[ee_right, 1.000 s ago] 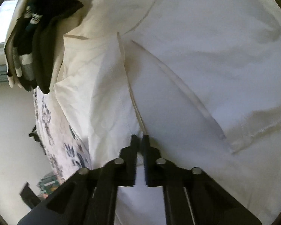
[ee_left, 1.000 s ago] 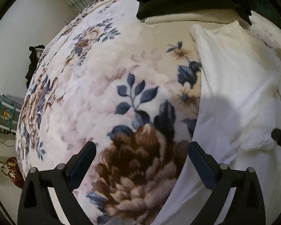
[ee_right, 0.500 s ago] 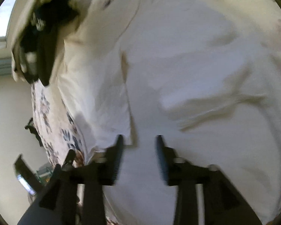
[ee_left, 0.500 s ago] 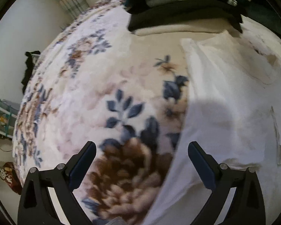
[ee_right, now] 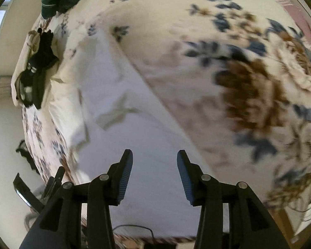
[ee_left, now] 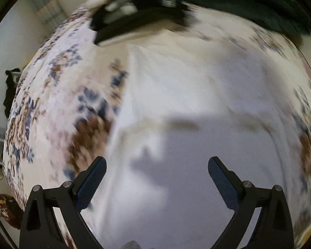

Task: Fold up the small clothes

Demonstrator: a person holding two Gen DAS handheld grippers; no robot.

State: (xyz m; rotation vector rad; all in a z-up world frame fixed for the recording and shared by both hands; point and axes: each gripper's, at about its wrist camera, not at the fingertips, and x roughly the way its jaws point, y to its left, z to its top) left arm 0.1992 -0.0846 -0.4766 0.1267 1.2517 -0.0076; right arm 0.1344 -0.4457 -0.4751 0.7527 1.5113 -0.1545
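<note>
A white garment (ee_left: 186,103) lies spread on the floral blanket (ee_left: 58,103), with a fold lying across it. It also shows in the right wrist view (ee_right: 122,112), its right edge running diagonally. My left gripper (ee_left: 157,166) is open and empty, hovering over the garment's near part. My right gripper (ee_right: 154,159) is open and empty, above the garment's near end. The left wrist view is blurred by motion.
A stack of folded dark and cream clothes (ee_left: 139,14) sits at the far end of the bed, also in the right wrist view (ee_right: 34,66). A dark green cloth (ee_left: 259,6) lies at the back right. The floral blanket (ee_right: 248,83) continues right of the garment.
My right gripper, shut on a garment edge a second ago, has opened and let go, and swung right. My left gripper has moved right, from over the blanket to over the white garment.
</note>
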